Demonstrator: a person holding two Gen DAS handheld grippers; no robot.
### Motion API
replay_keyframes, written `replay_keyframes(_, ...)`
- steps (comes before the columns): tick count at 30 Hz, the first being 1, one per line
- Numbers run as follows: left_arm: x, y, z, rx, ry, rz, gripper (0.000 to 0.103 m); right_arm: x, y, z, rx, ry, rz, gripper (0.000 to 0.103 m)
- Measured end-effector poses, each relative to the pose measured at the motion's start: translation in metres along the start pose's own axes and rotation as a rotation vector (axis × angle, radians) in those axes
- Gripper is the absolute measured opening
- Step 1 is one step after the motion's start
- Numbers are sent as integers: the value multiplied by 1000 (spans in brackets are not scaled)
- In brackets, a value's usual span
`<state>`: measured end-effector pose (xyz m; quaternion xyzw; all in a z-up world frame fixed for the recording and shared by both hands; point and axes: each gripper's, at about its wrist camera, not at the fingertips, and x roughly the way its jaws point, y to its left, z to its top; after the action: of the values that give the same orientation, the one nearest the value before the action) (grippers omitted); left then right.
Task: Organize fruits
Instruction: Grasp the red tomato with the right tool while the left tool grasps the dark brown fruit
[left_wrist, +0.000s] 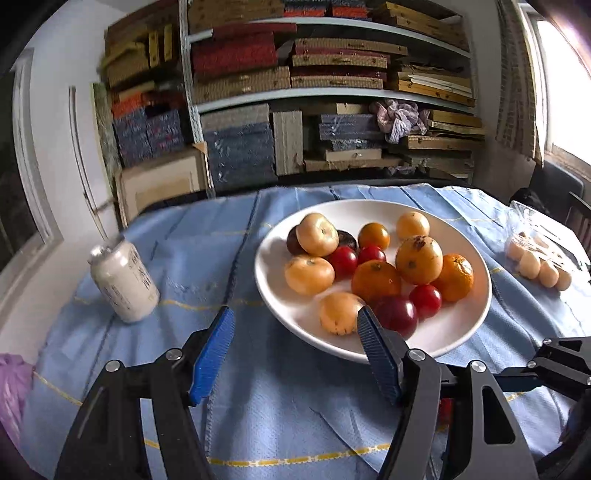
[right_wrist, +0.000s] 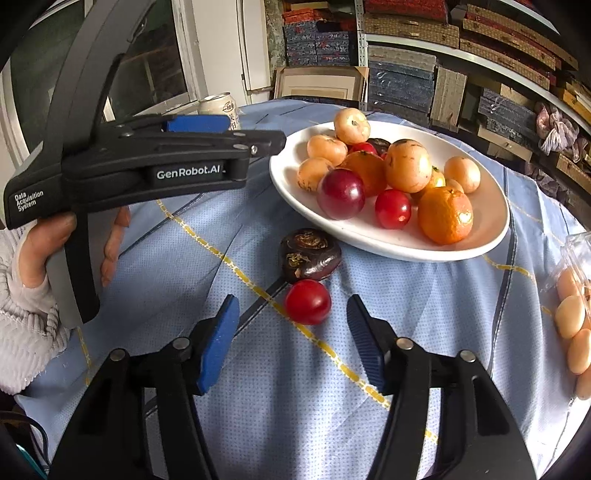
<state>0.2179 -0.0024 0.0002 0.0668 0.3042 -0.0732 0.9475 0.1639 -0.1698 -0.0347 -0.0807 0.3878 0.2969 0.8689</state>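
right wrist view: right gripper (right_wrist: 291, 317) gapes empty behind one cherry tomato (right_wrist: 307, 301) and one dark water chestnut (right_wrist: 309, 253). left gripper (left_wrist: 295, 325) gapes empty by the white plate (left_wrist: 461, 332).

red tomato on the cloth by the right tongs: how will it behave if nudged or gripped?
The red tomato looks round and glossy, so it would probably roll if nudged and may slip on the pads. It lies on flat cloth, apart from the plate. Likely soft, so squeeze lightly.

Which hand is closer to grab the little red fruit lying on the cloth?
Right, probably. The right gripper has open jaws pointing at the red fruit on the blue cloth, just ahead of its tips. The left gripper faces the white plate instead.
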Motion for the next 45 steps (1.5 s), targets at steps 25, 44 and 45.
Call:
replay_keyframes(25, -10, -60, -36, 156, 112, -168, 71, -82, -79, -9, 187, -198, -32, 26)
replay_keyframes(44, 39, -64, -30, 57, 241, -217, 45, -79, -82, -14, 222, -192, 16, 27)
replay_keyframes(45, 39, -63, -30, 54, 241, -220, 45, -78, -81, -14, 222, -191, 18, 27)
